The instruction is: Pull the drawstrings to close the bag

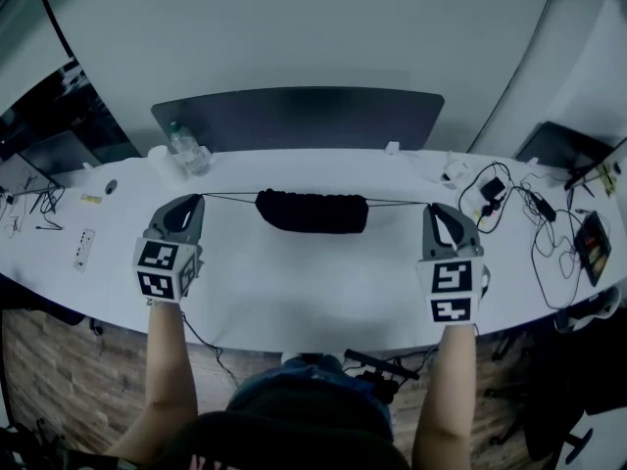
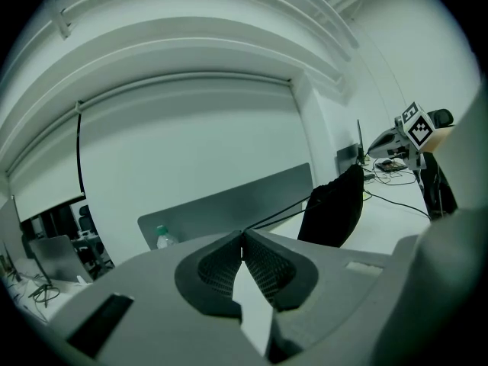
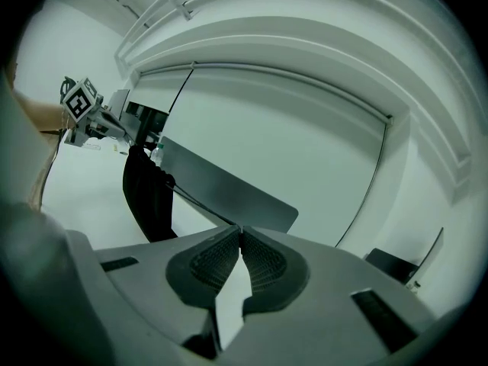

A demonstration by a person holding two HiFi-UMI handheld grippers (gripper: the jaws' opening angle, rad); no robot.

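Left gripper view looks straight along the left hand-held gripper [image 2: 242, 236], whose ribbed pads [image 2: 263, 269] are pressed together at the tips on a thin dark drawstring [image 2: 278, 214]. How much cord lies between them is hidden, since it disappears right where the pads meet. Right gripper view shows the same on the other side. The right hand-held gripper [image 3: 241, 229] is pinched shut on its own drawstring [image 3: 202, 204], which is a faint line against the grey divider panel [image 3: 229, 185] and hard to follow. In both gripper views the grey gripper body cuts off the lower part of the black bag [image 2: 333, 204], so they do not show whether its underside touches the table [image 1: 294, 287]. From the head view the two cords run nearly straight and taut from the jaw tips inward to the bag, which sits midway between the hand-held grippers. It is over the far half of the table, and its upper edge is bunched into gathers. The bag's opening is too dark to make out. Beyond it stand the divider panel and a clear bottle [image 1: 184, 147], and tangled cables [image 1: 539, 228] lie at the table's right end. The person's forearms enter from the bottom edge.
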